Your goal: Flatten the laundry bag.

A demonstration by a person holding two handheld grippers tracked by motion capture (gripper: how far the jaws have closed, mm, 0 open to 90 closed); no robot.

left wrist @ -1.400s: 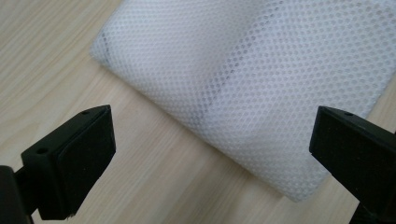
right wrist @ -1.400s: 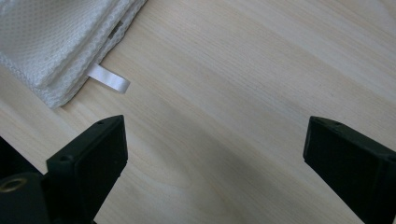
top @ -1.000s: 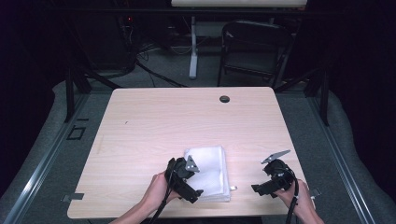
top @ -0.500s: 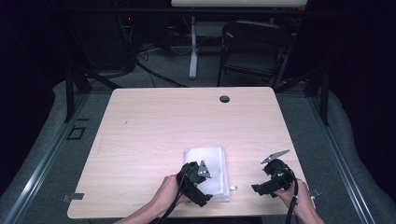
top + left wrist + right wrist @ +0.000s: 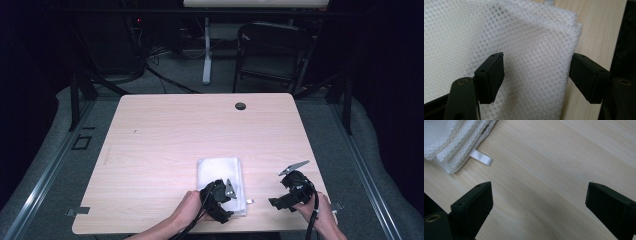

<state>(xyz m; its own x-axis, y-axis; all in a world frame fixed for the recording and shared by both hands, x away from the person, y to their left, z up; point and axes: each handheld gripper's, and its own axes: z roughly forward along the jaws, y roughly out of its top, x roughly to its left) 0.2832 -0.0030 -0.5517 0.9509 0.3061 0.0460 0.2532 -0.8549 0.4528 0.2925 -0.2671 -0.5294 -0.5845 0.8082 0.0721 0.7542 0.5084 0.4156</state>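
Observation:
A folded white mesh cloth [image 5: 218, 172] lies near the table's front edge, with a small white loop tag [image 5: 248, 201] at its near right corner. My left gripper [image 5: 231, 202] hovers low over the cloth's near edge. In the left gripper view the mesh cloth [image 5: 531, 42] spans the gap of the left gripper [image 5: 537, 75]; one pad [image 5: 492, 73] is over the fabric, the other [image 5: 587, 76] just past the folded edge. Its jaws have just been closing and are still apart, not pinching. My right gripper [image 5: 276, 202] [image 5: 539, 202] stands wide open over bare wood beside the cloth's corner [image 5: 451, 142] and tag [image 5: 482, 158].
The light wooden table [image 5: 200, 130] has a dark cable hole [image 5: 240, 106] at its far side. A black chair [image 5: 270, 50] and cables stand on the floor behind. The table's front edge runs close under both hands.
The left gripper has slid right from the cloth's left side onto its near edge and sunk lower, with its jaws narrower. The right gripper has kept still.

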